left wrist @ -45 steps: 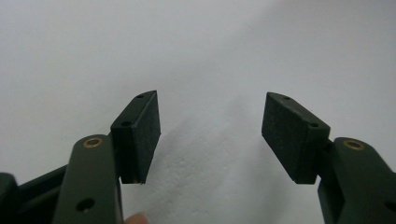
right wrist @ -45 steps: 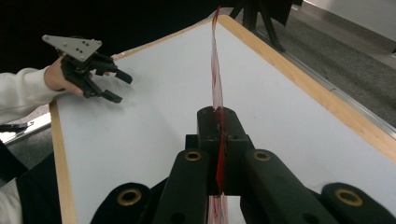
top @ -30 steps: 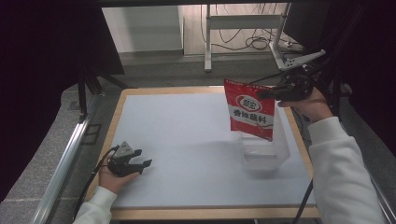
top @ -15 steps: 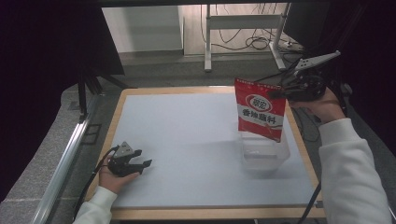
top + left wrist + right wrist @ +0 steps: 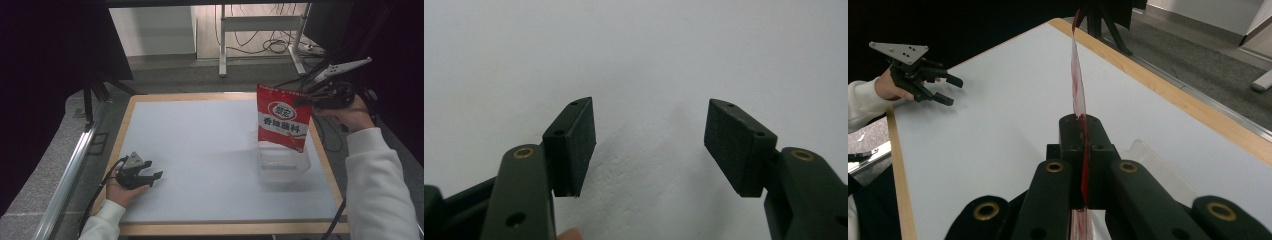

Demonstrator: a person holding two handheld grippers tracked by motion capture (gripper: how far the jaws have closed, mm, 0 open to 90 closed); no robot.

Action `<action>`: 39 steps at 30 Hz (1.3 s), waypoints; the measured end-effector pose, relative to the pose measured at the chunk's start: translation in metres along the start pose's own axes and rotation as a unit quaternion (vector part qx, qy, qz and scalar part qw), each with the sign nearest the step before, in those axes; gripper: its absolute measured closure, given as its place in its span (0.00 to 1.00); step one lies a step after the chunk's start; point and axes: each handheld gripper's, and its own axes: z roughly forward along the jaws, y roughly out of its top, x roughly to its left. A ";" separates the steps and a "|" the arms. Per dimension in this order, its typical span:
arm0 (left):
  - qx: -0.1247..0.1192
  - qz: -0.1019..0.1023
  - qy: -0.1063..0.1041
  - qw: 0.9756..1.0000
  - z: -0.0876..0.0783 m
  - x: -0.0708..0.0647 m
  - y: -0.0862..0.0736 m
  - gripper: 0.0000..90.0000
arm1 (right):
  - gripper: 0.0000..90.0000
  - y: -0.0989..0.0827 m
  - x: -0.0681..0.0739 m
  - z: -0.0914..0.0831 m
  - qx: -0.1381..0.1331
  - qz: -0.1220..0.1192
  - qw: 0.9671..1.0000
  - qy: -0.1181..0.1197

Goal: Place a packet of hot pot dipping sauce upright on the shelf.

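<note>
The right gripper grips the red bag at its top edge, seemingly above the clear box. The left gripper rests open on the table.

Left hand-held gripper w/ jaws apart (nothing between) over white table.

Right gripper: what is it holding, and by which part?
The right gripper is shut on the red bag, pinching its upper right edge; the bag hangs over the clear container.
</note>
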 end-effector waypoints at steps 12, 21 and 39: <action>0.003 0.002 0.000 1.000 0.000 0.000 0.000 0.41 | 0.99 -0.018 -0.011 0.015 0.001 -0.012 1.000 0.005; 0.003 0.002 -0.002 1.000 0.001 0.000 0.000 0.41 | 0.99 -0.035 -0.015 0.017 -0.009 -0.001 1.000 0.004; 0.000 0.003 -0.004 1.000 -0.001 0.000 0.002 0.41 | 0.95 -0.048 -0.008 0.012 -0.003 0.003 1.000 -0.025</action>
